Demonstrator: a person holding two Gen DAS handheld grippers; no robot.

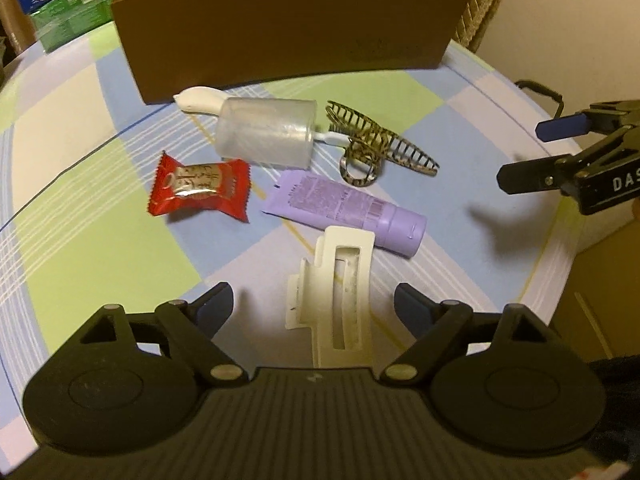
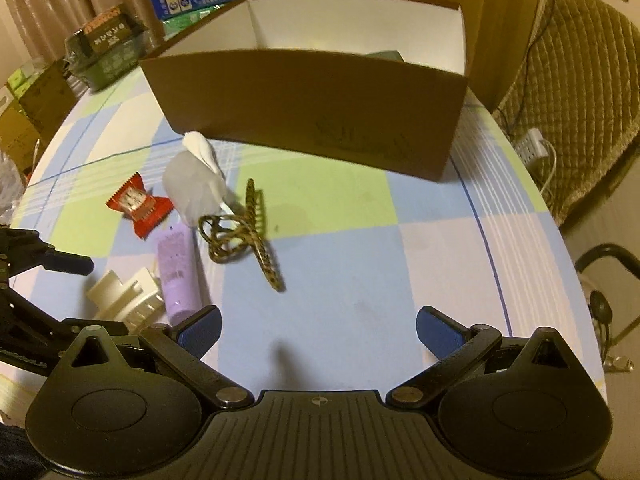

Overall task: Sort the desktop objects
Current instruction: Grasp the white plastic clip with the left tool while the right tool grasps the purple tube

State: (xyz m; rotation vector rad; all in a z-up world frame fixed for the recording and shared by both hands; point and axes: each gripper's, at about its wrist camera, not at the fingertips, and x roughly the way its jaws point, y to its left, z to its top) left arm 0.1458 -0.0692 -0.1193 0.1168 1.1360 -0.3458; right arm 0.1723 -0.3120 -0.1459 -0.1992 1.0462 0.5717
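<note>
The left gripper (image 1: 314,304) is angled steeply down over the nearest item, a cream hair clip (image 1: 334,300) lying flat on the checked worktop (image 1: 100,208). Its jaws stand apart with the clip between them, and neither blue pad touches it, so nothing is held. This looks like the approach step of a first pick. The next move calls for the jaws to close across the clip's narrow width and for a lift clear of the purple tube (image 1: 348,206), which lies just beyond the clip and close against it.

The right gripper (image 2: 318,330) is also pitched downward, over a bare blue patch of cloth, with its jaws wide and empty. The leopard-print claw clip (image 2: 244,236) lies ahead of it and seems its likeliest target.

Further out lie a red candy wrapper (image 1: 200,192) and a frosted plastic cup (image 1: 266,134) on its side, with a white brush handle (image 1: 198,100) behind it. Beyond them stands the open brown cardboard box (image 2: 312,100), probably where the sorted items go.
</note>
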